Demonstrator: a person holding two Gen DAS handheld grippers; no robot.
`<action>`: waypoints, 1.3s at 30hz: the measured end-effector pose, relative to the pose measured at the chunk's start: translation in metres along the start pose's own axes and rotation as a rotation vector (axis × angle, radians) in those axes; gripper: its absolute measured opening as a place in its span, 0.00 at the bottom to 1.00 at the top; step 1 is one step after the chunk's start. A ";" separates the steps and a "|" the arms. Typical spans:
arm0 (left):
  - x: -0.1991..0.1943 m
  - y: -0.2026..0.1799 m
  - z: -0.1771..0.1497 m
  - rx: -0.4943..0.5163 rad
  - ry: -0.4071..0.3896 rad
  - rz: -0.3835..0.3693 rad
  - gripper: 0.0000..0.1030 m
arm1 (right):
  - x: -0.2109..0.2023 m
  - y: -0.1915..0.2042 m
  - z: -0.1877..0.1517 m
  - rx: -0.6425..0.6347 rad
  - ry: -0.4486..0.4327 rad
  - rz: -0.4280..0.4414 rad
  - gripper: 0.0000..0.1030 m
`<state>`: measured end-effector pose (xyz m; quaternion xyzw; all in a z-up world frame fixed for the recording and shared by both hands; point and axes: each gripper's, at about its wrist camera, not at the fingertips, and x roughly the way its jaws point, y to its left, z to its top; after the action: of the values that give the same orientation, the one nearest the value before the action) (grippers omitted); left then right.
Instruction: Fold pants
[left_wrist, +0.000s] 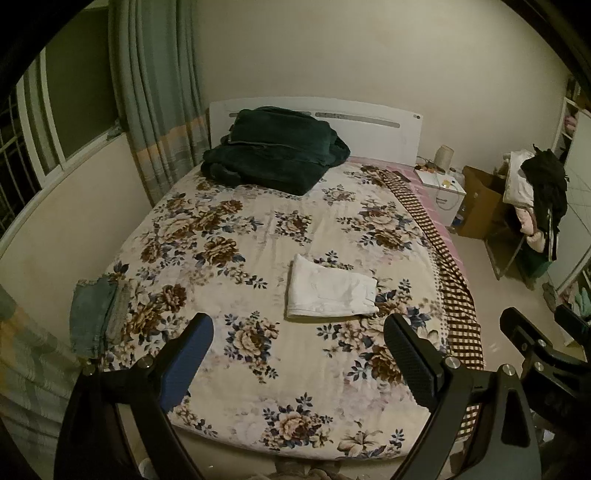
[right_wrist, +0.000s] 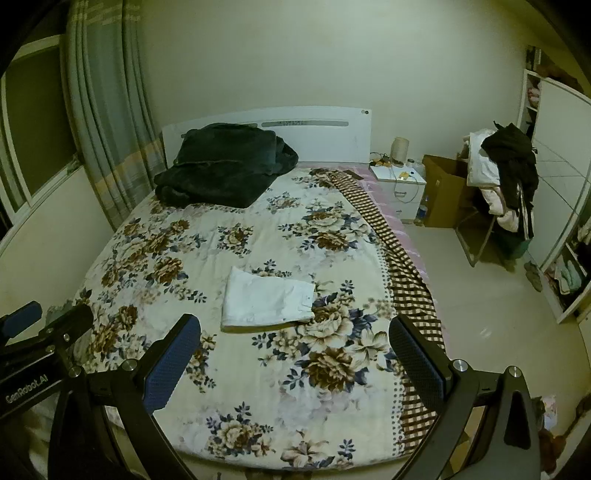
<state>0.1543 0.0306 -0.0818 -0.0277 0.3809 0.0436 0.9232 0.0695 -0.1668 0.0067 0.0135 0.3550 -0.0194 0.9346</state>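
The left hand-held gripper (left_wrist: 299, 360) is held raised and tilted downward, its two fingers spread wide apart with nothing gripped between them. A blue pad (left_wrist: 186, 363) is carried on its left finger and a black textured pad (left_wrist: 410, 363) on its right. The right hand-held gripper (right_wrist: 293, 360) is held beside it at a similar height and tilt, likewise spread wide and empty. Each gripper is seen at the edge of the other's wrist view.

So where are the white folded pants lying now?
The white folded pants lie flat on the floral bedspread, near the bed's middle, ahead of both open grippers and apart from them.
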 end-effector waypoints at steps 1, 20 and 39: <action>-0.002 0.001 0.000 -0.002 -0.003 0.003 0.91 | 0.000 0.000 0.000 0.000 0.001 -0.003 1.00; -0.005 0.001 -0.002 -0.009 -0.006 0.013 0.92 | 0.003 0.000 -0.003 -0.004 -0.002 -0.005 1.00; -0.005 0.002 -0.001 -0.007 -0.005 0.013 0.92 | 0.004 0.001 -0.002 -0.001 -0.001 -0.007 1.00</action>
<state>0.1499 0.0322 -0.0795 -0.0283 0.3786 0.0512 0.9237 0.0714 -0.1662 0.0028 0.0120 0.3545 -0.0224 0.9347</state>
